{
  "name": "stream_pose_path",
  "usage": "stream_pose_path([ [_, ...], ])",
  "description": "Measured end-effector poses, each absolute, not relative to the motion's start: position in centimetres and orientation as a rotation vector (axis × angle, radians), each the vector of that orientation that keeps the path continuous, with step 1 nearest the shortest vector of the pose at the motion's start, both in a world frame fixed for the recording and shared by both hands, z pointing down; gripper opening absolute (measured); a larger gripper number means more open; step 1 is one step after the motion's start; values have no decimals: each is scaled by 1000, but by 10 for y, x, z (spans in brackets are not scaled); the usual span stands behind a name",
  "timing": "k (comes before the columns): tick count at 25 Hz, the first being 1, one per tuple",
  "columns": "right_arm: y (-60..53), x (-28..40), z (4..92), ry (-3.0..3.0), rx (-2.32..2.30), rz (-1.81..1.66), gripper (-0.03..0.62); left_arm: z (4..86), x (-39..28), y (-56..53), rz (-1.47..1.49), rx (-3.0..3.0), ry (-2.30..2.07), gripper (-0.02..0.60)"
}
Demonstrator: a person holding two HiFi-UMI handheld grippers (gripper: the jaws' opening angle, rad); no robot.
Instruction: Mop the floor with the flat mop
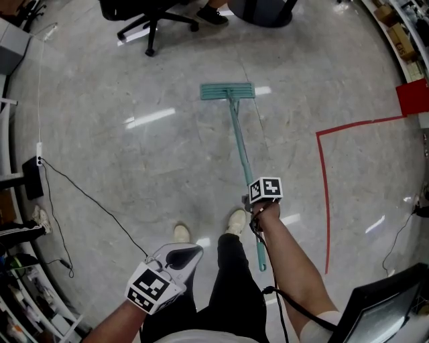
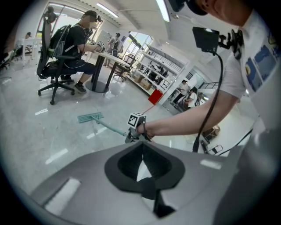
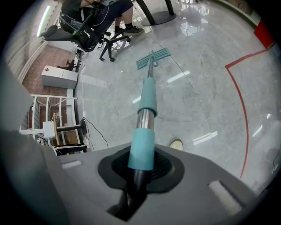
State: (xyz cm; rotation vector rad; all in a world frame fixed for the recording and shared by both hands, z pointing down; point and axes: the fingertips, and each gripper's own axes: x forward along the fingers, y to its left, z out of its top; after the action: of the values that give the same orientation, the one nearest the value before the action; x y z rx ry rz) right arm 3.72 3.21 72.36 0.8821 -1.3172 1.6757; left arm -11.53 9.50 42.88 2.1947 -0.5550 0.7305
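Glossy floor [image 1: 154, 161] — flat mop [image 1: 228, 91] runs from upper centre down into the right gripper [image 1: 249, 201], clamped on its pole; left gripper [image 1: 191, 253] pinched together, empty, lower left.

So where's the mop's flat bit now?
Head view, top middle: the mop head lies flat on the floor, near the office chair, left of the red tape.
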Motion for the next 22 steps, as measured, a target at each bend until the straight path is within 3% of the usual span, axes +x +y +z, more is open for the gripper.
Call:
stream_pose_path([
  [13,-97,56,724,-1341,882,1678,48,430,-113,99,716,2143,-636,3],
  [22,-23,78,709,-1352,878,1568,48,426,-116,106,716,2175,-606,3],
])
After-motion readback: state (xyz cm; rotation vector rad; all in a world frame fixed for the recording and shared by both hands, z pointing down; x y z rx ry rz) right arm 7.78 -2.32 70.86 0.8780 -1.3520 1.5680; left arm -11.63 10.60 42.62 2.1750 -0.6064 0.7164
